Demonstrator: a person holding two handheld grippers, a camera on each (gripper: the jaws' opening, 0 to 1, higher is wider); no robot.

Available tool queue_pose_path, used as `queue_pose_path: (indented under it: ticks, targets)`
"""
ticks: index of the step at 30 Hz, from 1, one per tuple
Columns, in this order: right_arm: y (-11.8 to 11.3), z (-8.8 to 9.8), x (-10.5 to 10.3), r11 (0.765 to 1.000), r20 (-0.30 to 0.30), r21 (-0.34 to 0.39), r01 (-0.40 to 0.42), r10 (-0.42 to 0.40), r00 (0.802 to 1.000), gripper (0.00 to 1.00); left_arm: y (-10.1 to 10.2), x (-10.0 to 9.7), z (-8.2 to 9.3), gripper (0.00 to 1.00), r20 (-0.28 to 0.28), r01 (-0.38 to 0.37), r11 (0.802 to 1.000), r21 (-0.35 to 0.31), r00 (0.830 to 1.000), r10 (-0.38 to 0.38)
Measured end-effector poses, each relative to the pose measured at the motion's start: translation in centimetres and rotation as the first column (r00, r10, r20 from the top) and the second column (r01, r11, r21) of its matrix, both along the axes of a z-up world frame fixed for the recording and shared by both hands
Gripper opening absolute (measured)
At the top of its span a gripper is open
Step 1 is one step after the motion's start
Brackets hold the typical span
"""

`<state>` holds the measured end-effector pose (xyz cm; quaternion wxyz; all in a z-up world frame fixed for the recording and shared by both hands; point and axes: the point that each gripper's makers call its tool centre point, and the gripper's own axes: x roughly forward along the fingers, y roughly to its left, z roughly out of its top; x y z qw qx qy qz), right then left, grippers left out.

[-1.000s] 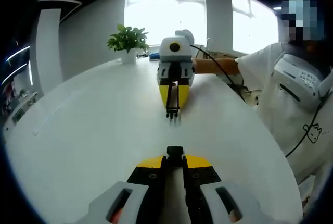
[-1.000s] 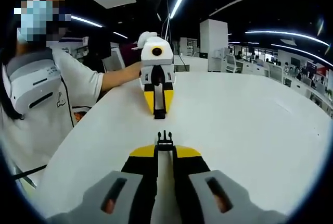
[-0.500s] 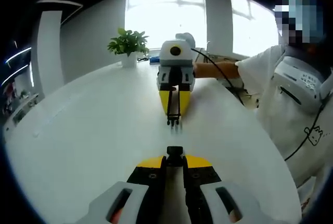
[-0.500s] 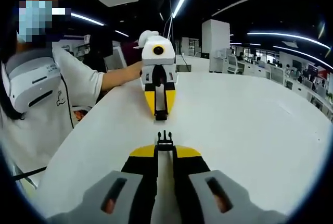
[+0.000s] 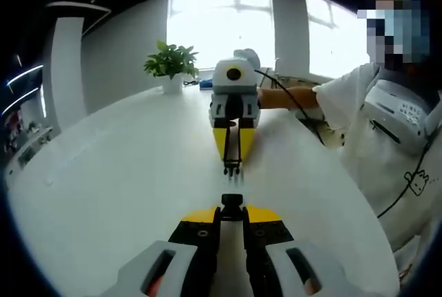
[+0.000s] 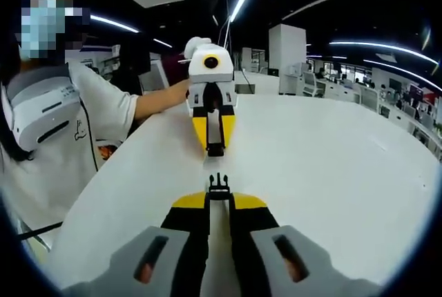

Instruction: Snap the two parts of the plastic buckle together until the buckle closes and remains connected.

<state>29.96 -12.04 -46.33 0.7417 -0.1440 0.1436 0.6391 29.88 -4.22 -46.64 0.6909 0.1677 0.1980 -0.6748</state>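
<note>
Grippers nearer than before: left gripper [image 5: 232, 202] clamps socket half [image 5: 232, 201], right gripper [image 6: 218, 185] clamps pronged half [image 6: 218, 183]; small gap remains over white table [image 5: 124, 166].

Black socket half [image 5: 232, 202], black pronged half [image 6: 218, 184]: apart, facing, aligned.

White round table [image 5: 117, 173]; potted plant [image 5: 170, 68] at far edge.

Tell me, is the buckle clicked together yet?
Not yet. The pronged half and the socket half sit apart, with white table showing between them.
</note>
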Motion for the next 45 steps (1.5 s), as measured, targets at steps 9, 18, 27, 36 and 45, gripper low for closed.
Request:
queue_pose_path:
  ticks: [9,18,27,36,45]
  targets:
    - [0.4,0.3,0.0,1.0,0.009,0.012,-0.011,0.011,1.0,0.09,-0.5,-0.3,0.1,0.12,0.0,0.003,1.0,0.01,1.0,-0.003]
    - [0.6,0.2,-0.2,1.0,0.014,0.014,-0.017,0.017,1.0,0.09,-1.1,-0.5,-0.2,0.12,-0.003,0.011,1.0,0.02,1.0,-0.01]
    - [0.5,-0.3,-0.2,1.0,0.016,-0.007,-0.002,0.002,1.0,0.09,-1.8,-0.6,-0.7,0.12,-0.01,0.019,0.999,0.029,1.0,-0.019]
    - [0.7,-0.4,-0.5,1.0,0.033,-0.025,-0.008,0.009,0.999,0.09,-2.3,-0.8,-0.7,0.12,-0.013,0.02,0.999,0.026,1.0,-0.019]
    - [0.8,-0.4,-0.7,0.999,0.033,-0.029,-0.014,0.015,0.999,0.09,-2.7,-0.9,-0.8,0.12,-0.027,0.026,0.999,0.024,0.999,-0.026]
